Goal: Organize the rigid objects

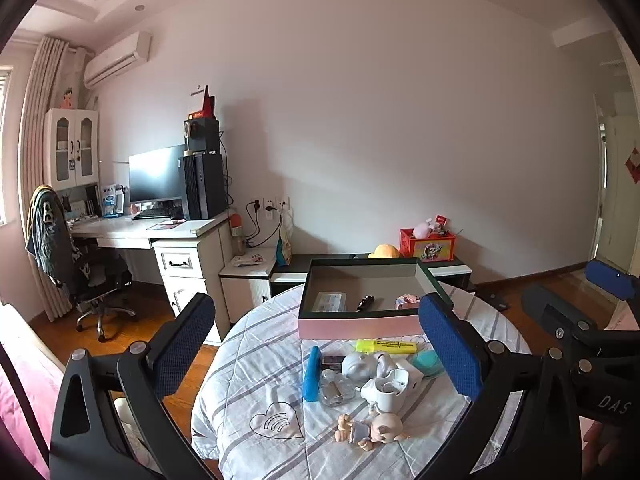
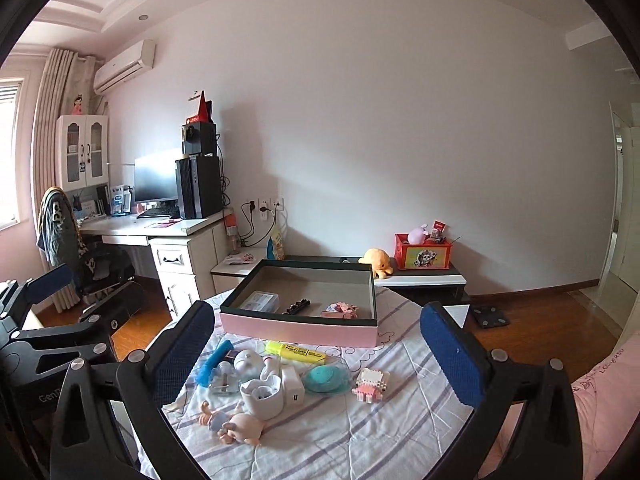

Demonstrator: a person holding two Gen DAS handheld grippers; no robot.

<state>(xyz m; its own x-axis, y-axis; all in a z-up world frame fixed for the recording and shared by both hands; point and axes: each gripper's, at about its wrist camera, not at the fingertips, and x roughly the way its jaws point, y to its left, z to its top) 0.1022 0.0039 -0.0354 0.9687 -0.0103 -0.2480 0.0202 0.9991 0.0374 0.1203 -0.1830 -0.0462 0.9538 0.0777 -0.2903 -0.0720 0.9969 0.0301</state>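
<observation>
- The left tongs hover spread wide above a round desk draped in a striped quilt, with nothing between the blue pads.
- The right tongs hang likewise spread and empty over the same desk; each tool shows at the edge of the other's view.
- At the far side of the desk sits an open shallow box with a pink front wall and dark rim. Inside lie a clear plastic case at left, a small black object in the middle and a pink block figure at right.
- Just in front of the box lies a yellow highlighter, parallel to the pink wall.
- A blue tube-shaped item lies at the left of the loose cluster, beside a clear glass bottle and a grey round figurine.
- A white cup-like holder stands touching a white charger block; a teal round dish sits just right of them.
- A pink-and-white brick toy lies apart at the right of the cluster.
- A baby doll lies on its side nearest the cameras.
- Behind, a computer desk carries a monitor, and a red crate stands on a low cabinet by the wall.
</observation>
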